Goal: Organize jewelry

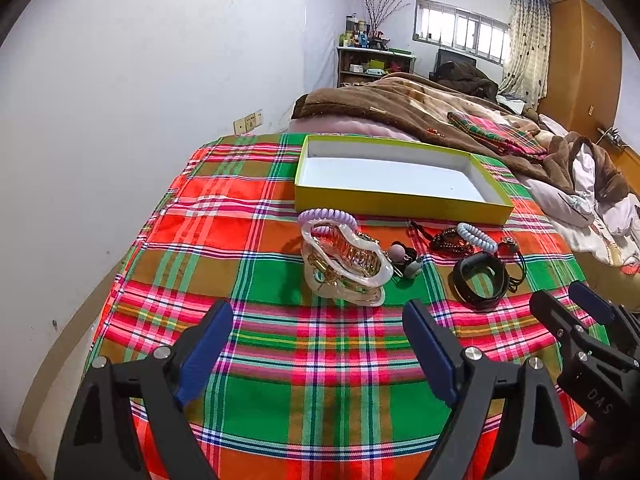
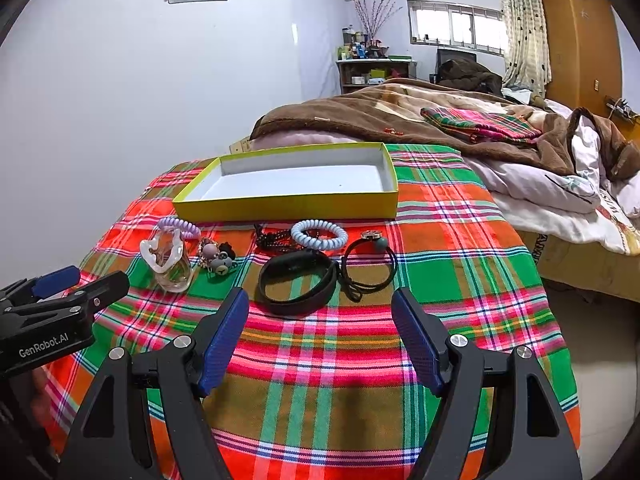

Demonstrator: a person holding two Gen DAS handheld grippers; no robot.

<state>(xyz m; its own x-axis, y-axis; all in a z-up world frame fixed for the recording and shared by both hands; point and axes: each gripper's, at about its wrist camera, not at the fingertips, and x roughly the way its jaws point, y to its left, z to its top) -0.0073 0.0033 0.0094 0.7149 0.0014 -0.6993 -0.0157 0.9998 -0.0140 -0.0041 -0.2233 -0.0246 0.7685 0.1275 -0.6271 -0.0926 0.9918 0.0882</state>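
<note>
An empty yellow box (image 1: 400,200) (image 2: 288,208) with a white inside lies at the far side of the plaid cloth. In front of it lie a clear hair claw clip (image 1: 344,264) (image 2: 170,258), a purple coil hair tie (image 1: 326,216) (image 2: 180,226), a light blue coil tie (image 1: 478,236) (image 2: 318,234), a dark bead bracelet (image 1: 450,242) (image 2: 274,240), a black band (image 1: 478,280) (image 2: 298,282), a black hair elastic with a bauble (image 2: 370,266) and animal-charm ties (image 1: 404,258) (image 2: 220,260). My left gripper (image 1: 318,328) is open and empty before the claw clip. My right gripper (image 2: 320,320) is open and empty before the black band.
The plaid cloth (image 1: 320,380) covers a small table beside a white wall (image 1: 120,120). A bed with brown blankets (image 1: 440,108) and a folded plaid cloth (image 2: 480,124) lies behind and to the right. The table edge drops off at the right (image 2: 560,320).
</note>
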